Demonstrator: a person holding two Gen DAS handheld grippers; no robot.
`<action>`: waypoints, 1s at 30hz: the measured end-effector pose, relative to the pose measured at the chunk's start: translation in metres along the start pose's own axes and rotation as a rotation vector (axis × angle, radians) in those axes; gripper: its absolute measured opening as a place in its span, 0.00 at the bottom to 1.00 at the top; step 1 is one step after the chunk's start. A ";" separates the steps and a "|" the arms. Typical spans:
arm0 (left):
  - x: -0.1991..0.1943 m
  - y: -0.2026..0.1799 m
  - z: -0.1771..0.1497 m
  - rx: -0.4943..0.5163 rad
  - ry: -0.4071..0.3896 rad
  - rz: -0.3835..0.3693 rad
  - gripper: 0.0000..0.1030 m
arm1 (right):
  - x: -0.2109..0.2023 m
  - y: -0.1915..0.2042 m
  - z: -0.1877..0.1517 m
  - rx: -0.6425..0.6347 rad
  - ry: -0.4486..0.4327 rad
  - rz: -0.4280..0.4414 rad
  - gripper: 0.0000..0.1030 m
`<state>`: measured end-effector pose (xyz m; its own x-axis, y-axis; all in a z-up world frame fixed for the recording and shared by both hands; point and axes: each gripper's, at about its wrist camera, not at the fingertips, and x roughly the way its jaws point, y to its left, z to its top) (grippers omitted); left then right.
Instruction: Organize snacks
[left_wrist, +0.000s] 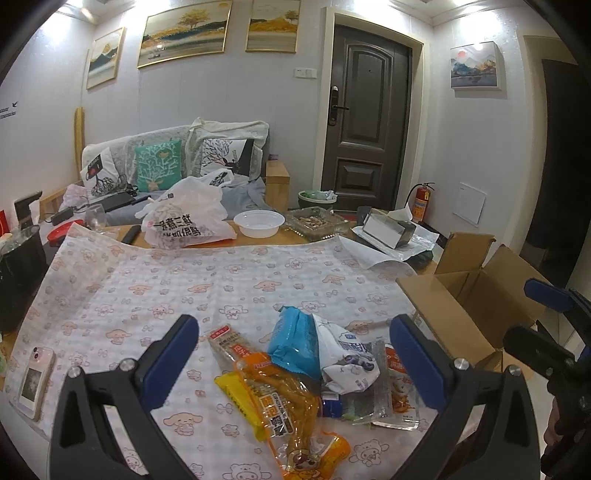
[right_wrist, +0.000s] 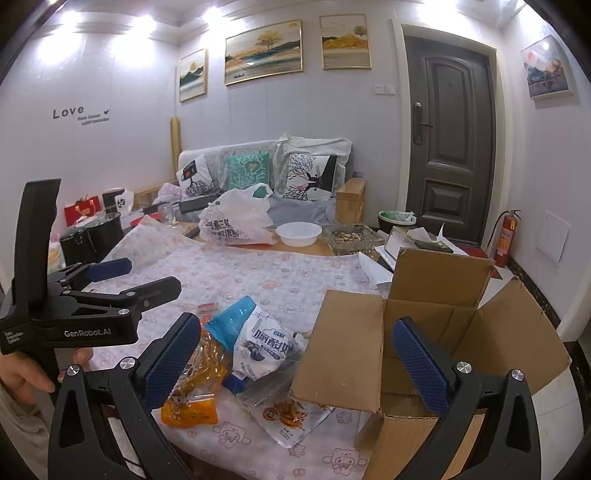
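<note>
A pile of snack packets lies on the patterned tablecloth (left_wrist: 221, 280): an orange packet (left_wrist: 288, 413), a blue packet (left_wrist: 291, 341), a white and blue bag (left_wrist: 347, 354) and a clear packet of orange strips (left_wrist: 400, 398). My left gripper (left_wrist: 293, 349) is open and empty above the pile. An open cardboard box (right_wrist: 436, 332) stands at the table's right edge. My right gripper (right_wrist: 295, 354) is open and empty, between the pile and the box. The white and blue bag (right_wrist: 262, 343) and orange packet (right_wrist: 192, 398) also show in the right wrist view. The left gripper (right_wrist: 129, 280) shows at the left there.
A phone (left_wrist: 35, 384) lies near the left table edge. At the far side stand a white plastic bag (left_wrist: 184, 218), a white bowl (left_wrist: 260, 223), a glass tray (left_wrist: 316, 221) and a tissue box (left_wrist: 388, 232). A black pot (left_wrist: 20, 266) stands at left. A sofa is behind.
</note>
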<state>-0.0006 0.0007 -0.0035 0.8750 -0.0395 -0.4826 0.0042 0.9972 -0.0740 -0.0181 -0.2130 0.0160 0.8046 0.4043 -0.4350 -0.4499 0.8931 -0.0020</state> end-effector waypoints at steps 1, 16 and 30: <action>0.000 0.000 0.000 0.000 -0.001 -0.002 0.99 | 0.001 -0.001 0.001 0.002 0.001 0.000 1.00; 0.000 0.000 0.000 0.002 -0.001 -0.023 0.99 | 0.005 -0.003 -0.002 0.006 0.006 0.003 1.00; 0.001 -0.001 -0.002 0.003 -0.003 -0.032 0.99 | 0.009 -0.001 -0.008 0.020 0.022 0.005 1.00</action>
<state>-0.0009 -0.0004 -0.0051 0.8757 -0.0709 -0.4776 0.0334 0.9957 -0.0865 -0.0134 -0.2113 0.0050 0.7937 0.4045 -0.4543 -0.4459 0.8949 0.0177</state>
